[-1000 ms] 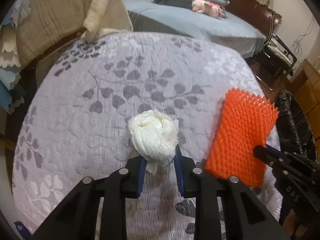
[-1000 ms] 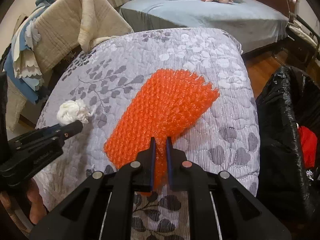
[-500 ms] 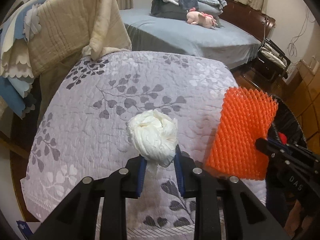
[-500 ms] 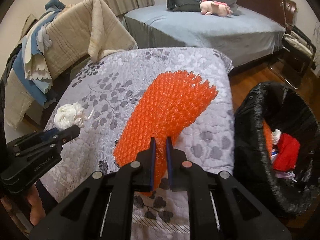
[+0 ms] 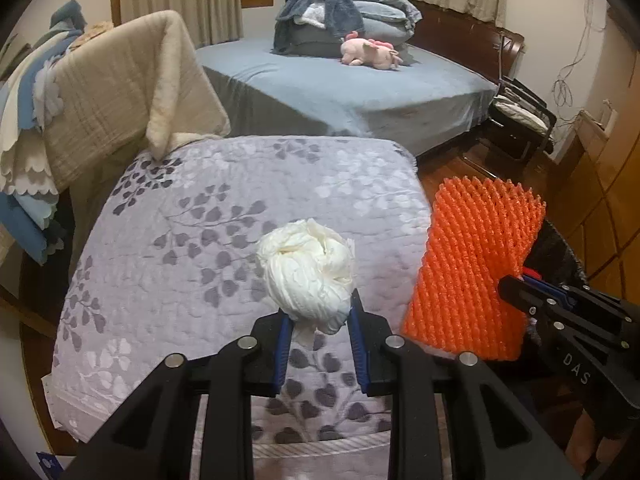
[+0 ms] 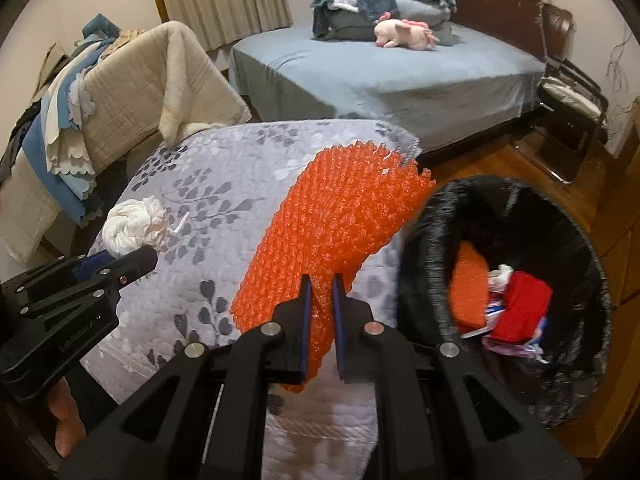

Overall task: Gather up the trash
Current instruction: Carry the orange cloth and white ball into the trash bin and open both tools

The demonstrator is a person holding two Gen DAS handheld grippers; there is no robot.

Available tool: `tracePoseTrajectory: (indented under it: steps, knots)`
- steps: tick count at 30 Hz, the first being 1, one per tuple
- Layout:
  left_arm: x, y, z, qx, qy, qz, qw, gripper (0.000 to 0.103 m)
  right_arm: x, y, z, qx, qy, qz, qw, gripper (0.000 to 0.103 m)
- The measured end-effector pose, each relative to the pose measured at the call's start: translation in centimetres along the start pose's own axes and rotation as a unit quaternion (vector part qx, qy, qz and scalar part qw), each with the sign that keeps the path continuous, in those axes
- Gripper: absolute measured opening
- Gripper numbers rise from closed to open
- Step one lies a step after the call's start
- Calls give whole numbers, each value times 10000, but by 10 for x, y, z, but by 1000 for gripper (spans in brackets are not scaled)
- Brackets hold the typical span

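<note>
My left gripper (image 5: pixel 318 322) is shut on a crumpled white tissue wad (image 5: pixel 308 272) and holds it above the grey leaf-patterned quilt (image 5: pixel 200 220). The wad also shows in the right wrist view (image 6: pixel 134 228). My right gripper (image 6: pixel 320 292) is shut on a sheet of orange bubble wrap (image 6: pixel 340 228), held up over the quilt's right edge. The sheet also shows in the left wrist view (image 5: pixel 476 268). A black-lined trash bin (image 6: pixel 420 248) stands on the floor to the right, with orange, red and white trash inside.
A blue bed (image 6: pixel 400 72) with folded blankets and a pink plush toy (image 6: pixel 404 34) lies behind. A chair draped with beige and blue blankets (image 6: pixel 132 88) stands at the left. A black metal chair (image 6: pixel 572 108) and wooden floor are at the right.
Both grippers have risen and pulled back from the quilt with their loads. The orange sheet has lifted off the quilt, and the trash bin has come into fuller view on the right.
</note>
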State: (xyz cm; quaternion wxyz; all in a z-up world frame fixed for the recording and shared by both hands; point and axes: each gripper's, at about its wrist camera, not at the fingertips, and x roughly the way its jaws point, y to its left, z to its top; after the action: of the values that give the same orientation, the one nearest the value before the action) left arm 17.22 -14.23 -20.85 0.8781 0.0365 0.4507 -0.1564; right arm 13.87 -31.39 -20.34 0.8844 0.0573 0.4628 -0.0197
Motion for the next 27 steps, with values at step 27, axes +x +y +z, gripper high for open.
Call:
tracePoseTrajectory:
  steps: [27]
  knots:
    - [62, -226, 34, 952, 149, -1088, 9894, 26, -1, -228, -24, 1023, 326, -1153, 9875, 9]
